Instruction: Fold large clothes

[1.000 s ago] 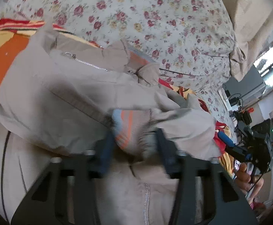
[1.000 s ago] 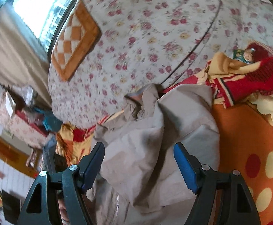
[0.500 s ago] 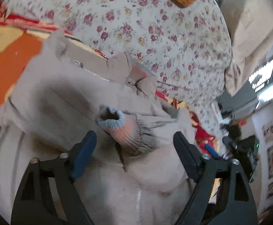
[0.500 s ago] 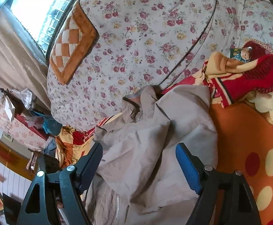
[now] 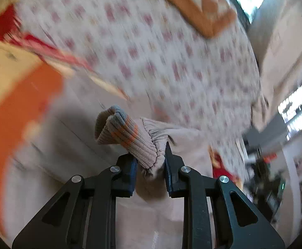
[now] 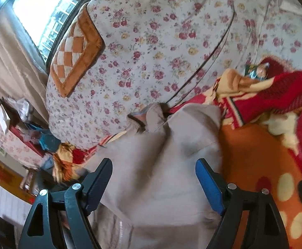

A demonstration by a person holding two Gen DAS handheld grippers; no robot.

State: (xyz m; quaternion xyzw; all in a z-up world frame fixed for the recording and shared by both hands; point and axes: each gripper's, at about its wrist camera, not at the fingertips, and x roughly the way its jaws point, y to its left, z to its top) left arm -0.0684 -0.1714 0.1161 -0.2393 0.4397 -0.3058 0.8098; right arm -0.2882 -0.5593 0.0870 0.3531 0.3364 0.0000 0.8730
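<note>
The left gripper (image 5: pixel 149 162) has its jaws closing on the ribbed cuff (image 5: pixel 126 134) of the beige jacket (image 6: pixel 161 170), pads pressing it; half a second ago they stood wide around it. The right gripper (image 6: pixel 154 178) is opening, nothing pinched, jacket cloth lying between its fingers. The jacket lies on the orange blanket (image 6: pixel 254 155) at the foot of the floral cushion (image 6: pixel 151 51), a checked pillow (image 6: pixel 74 56) above. The left view is now smeared with motion.
</note>
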